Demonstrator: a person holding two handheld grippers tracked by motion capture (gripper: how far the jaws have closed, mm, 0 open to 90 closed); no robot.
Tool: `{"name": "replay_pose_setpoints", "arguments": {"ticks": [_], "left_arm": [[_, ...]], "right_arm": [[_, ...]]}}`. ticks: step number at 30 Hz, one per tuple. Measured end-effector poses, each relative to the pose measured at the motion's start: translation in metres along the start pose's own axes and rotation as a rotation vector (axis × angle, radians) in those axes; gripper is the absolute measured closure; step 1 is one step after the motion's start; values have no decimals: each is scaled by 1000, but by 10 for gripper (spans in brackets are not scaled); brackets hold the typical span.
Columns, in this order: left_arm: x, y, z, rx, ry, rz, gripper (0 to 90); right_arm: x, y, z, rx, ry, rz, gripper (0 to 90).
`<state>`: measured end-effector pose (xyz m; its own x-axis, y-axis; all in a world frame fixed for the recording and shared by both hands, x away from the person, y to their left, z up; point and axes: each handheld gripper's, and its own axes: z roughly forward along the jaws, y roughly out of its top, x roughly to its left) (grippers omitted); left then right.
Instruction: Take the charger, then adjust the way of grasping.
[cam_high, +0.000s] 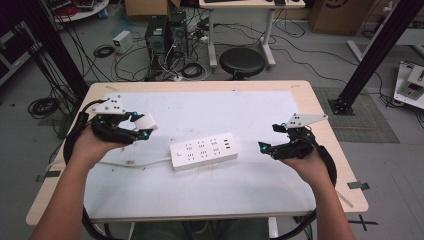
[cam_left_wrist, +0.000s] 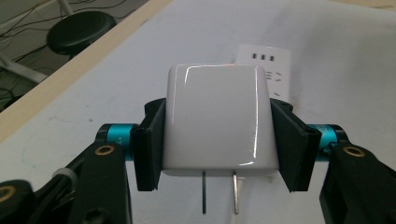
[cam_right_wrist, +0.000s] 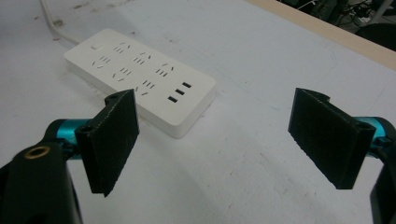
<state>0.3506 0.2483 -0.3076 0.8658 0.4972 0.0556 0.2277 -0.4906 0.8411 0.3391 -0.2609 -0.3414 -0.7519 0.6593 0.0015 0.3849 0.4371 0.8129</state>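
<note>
The left tool (cam_left_wrist: 217, 140) is clamping a white charger (cam_left_wrist: 218, 123) prongs-down for the power strip (cam_high: 203, 150), while the right tool (cam_right_wrist: 229, 140) is waiting wide open and empty.

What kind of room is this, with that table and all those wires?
Probably a lab or engineering workshop. Cables sprawl across the floor beside computer towers, black metal frame posts flank the table, and a round stool stands behind it.
</note>
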Motion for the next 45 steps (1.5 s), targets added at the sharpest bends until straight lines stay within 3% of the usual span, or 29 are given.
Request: {"name": "replay_pose_setpoints", "arguments": {"ticks": [5, 13, 16, 19, 21, 28, 29, 30, 31, 32, 37, 41, 45], "left_arm": [[-11, -10, 3, 48, -22, 17, 425], [-16, -15, 19, 72, -38, 30, 425], [-25, -10, 31, 88, -74, 58, 425], [-35, -10, 46, 97, -109, 93, 425], [-38, -11, 50, 98, -121, 96, 424], [-60, -8, 76, 64, -155, 167, 425], [-68, -5, 81, 48, -161, 194, 425], [-68, -5, 81, 48, -161, 194, 425], [-72, -4, 84, 37, -168, 206, 425], [-81, -1, 88, 26, -170, 247, 425], [-101, 0, 96, -28, -151, 330, 425], [-117, -4, 103, -49, -106, 397, 425], [-128, -6, 109, -79, -60, 437, 425]], "right_arm": [[4, -2, 1, 1, 5, 2, 166], [7, 0, 3, 2, 12, -10, 166], [9, 4, 2, -15, 30, -33, 166], [12, 5, 3, -16, 50, -25, 166], [12, 6, 4, -16, 56, -32, 166], [28, 10, 20, 19, 147, -40, 166], [36, 14, 26, 27, 182, -39, 166], [36, 14, 26, 27, 182, -39, 166], [43, 16, 31, 31, 215, -43, 166], [46, 17, 34, 34, 232, -49, 166], [62, 16, 48, 52, 314, -28, 166], [72, 12, 57, 41, 386, 20, 166], [75, 9, 64, 27, 423, 66, 166]]}}
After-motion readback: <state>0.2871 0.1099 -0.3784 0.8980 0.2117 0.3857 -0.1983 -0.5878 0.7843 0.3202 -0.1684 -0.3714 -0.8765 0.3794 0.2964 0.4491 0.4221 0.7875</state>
